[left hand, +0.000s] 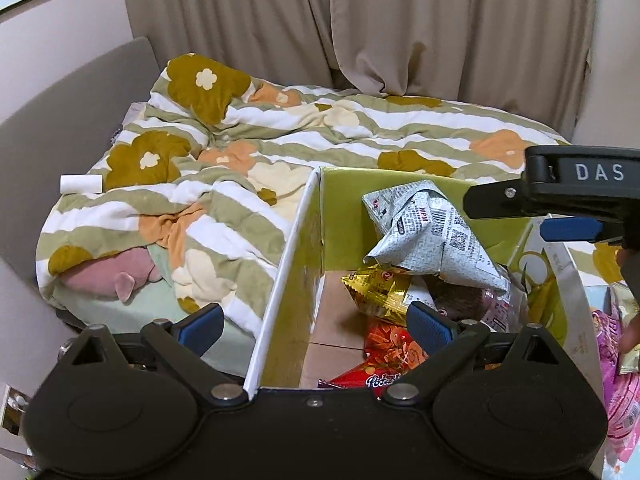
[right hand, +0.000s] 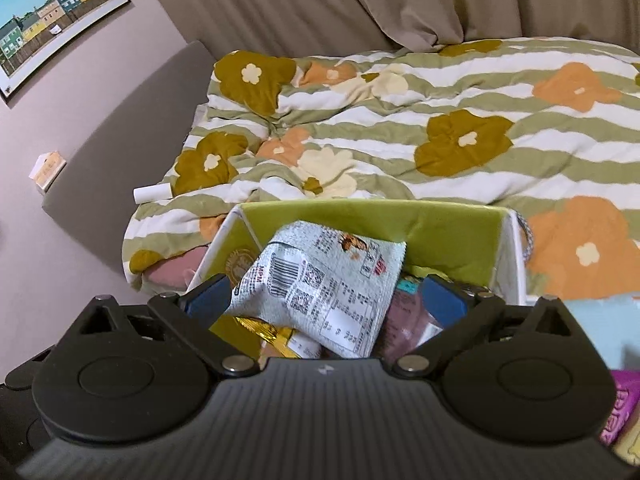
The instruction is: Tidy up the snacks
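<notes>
Crinkly grey-white printed foil snack bag (right hand: 320,292) lies between our spread right gripper (right hand: 328,300) jaws, inside the green-lined cardboard box (right hand: 452,236).

We judge it light, soft and slippery, best pinched at a crimped seam; it seems untouched by either pad. Under it lie a gold foil packet (left hand: 380,292) and a red chip bag (left hand: 384,360). Our left gripper (left hand: 316,330), spread wide, straddles the box's near wall, which could snag us.

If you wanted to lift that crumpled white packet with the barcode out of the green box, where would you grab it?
I'd take the white packet by its raised, crumpled upper corner, coming straight down from above. It lies on top of the gold packet and red packet, and the green box walls block a sideways approach. The pinched corner looks thin enough for the open right gripper.
</notes>
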Tool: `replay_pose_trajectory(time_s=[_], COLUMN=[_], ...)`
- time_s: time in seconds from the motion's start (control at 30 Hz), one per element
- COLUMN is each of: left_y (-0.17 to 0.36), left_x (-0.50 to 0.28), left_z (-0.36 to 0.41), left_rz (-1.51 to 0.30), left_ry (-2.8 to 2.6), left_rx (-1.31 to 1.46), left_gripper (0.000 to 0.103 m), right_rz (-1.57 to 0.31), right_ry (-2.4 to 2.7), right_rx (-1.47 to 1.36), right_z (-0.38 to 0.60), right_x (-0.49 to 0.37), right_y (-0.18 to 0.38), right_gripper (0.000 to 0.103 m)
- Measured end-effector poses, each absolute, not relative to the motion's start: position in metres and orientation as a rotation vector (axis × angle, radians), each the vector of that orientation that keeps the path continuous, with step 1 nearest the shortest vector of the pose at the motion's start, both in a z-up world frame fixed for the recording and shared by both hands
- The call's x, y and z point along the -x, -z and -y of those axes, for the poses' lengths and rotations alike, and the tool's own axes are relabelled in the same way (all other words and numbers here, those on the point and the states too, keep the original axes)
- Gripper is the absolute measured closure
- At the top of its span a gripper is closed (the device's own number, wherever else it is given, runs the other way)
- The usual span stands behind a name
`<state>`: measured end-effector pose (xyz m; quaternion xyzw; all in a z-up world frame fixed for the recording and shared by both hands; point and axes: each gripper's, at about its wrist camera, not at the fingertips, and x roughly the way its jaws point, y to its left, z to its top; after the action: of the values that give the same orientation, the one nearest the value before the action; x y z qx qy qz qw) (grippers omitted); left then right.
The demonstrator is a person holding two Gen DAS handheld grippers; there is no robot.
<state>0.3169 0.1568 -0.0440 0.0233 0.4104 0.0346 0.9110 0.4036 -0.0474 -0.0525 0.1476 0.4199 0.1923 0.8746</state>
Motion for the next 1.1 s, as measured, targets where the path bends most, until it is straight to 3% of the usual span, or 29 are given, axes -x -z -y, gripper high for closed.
replay_pose_trajectory(time_s=[0.67, 1.1], left_y=[-0.019, -0.028], left_x=[-0.244, -0.224], left_z=[-0.127, -0.04], left_rz=[-0.671, -0.623], left_ry=[0.059, 0.317], left_rx=[-0.073, -0.087], left_gripper=[0.003, 0.003], right_rz=[-0.703, -0.641], right_ry=[-0.261, 0.047], right_rx=[-0.256, -0.245], right_z=[0.092, 0.194], right_x=[-0.288, -0.2], right_y=[-0.018, -0.036], right_gripper=[0.0, 0.0])
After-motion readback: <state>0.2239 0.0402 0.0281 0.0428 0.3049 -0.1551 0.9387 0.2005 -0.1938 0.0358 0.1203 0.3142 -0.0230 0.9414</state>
